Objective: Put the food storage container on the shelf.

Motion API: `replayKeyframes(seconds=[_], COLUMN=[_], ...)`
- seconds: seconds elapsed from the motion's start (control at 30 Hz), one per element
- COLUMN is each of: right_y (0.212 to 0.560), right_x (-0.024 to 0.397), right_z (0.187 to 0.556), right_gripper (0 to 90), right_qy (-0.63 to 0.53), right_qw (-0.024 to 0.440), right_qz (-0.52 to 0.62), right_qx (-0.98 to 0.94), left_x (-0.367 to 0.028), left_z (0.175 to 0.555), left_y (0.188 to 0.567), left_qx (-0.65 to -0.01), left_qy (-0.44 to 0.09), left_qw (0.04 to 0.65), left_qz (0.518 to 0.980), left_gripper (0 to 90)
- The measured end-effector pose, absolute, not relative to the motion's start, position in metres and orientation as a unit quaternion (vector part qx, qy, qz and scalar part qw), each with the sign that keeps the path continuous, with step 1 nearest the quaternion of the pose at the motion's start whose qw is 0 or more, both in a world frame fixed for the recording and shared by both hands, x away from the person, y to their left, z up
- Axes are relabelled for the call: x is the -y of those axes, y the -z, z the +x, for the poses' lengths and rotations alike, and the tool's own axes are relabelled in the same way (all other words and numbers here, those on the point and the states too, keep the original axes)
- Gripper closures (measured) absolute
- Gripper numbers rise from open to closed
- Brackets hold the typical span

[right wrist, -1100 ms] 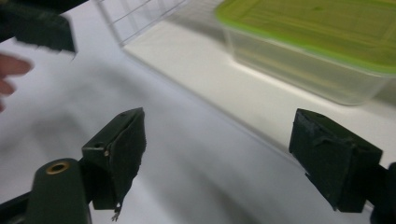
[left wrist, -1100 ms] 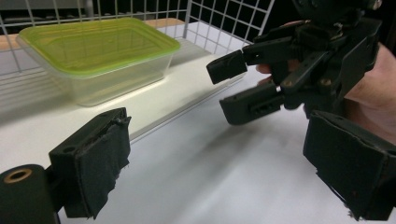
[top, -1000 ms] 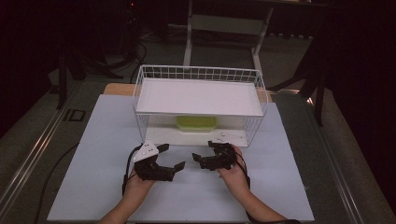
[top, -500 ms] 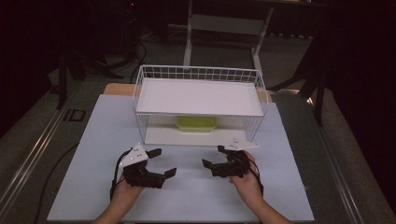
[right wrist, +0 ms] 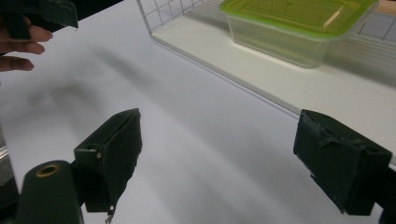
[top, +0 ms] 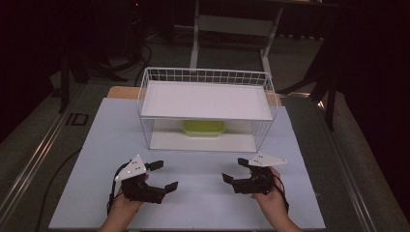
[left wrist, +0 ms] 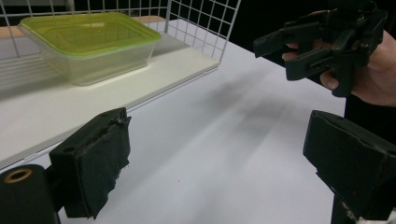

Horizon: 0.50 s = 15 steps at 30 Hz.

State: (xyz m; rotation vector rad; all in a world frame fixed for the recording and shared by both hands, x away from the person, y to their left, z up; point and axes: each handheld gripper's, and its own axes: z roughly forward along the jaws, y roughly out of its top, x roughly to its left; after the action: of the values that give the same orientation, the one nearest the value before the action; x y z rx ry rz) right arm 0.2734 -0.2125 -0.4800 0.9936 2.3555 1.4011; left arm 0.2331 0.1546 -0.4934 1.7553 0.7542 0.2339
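- Left gripper [top: 162, 175]: low over the near part of the white worktop [top: 203, 203], jaws spread wide, nothing between them. Angled inward toward the right hand.
- Right gripper [top: 234, 171]: same height, mirrored, jaws also wide apart and empty. The two sit well apart, with bare worktop between them.
- Judgement: this looks like a ready pose. Both are open so either can take the container without a re-open.
- In the left gripper view the black padded jaws frame the bare surface; the other hand [left wrist: 369, 74] shows beyond, top right.
- Beyond the grippers: white wire-mesh rack [top: 263, 82] with a flat white board as its upper shelf [top: 203, 99], open at the front towards the person.
- Clear plastic container with lime-green lid [top: 203, 127]: on the rack's lower white board, under the upper shelf, roughly centred, set back from the front edge. Lid is on, container upright.
- It is well apart from both grippers. Judgement: the low shelf above leaves little headroom, so the approach likely has to be level, in through the front opening.
- Far side: dark floor and a grey stand frame [top: 232, 29], out of play.
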Motion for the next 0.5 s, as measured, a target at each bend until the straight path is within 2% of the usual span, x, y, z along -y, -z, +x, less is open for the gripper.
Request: replayKeyframes(seconds=[0.5], right_y=[0.488], right_x=[0.244], right_z=[0.258], right_gripper=[15.2], right_qy=[-0.477], right_qw=[0.11], right_qz=[0.354], right_qx=[-0.797], left_x=[-0.159], left_z=[0.227], left_y=[0.501], left_qx=[-0.325], left_qy=[-0.099], left_qw=[0.572], left_qz=[0.746], left_gripper=[8.2])
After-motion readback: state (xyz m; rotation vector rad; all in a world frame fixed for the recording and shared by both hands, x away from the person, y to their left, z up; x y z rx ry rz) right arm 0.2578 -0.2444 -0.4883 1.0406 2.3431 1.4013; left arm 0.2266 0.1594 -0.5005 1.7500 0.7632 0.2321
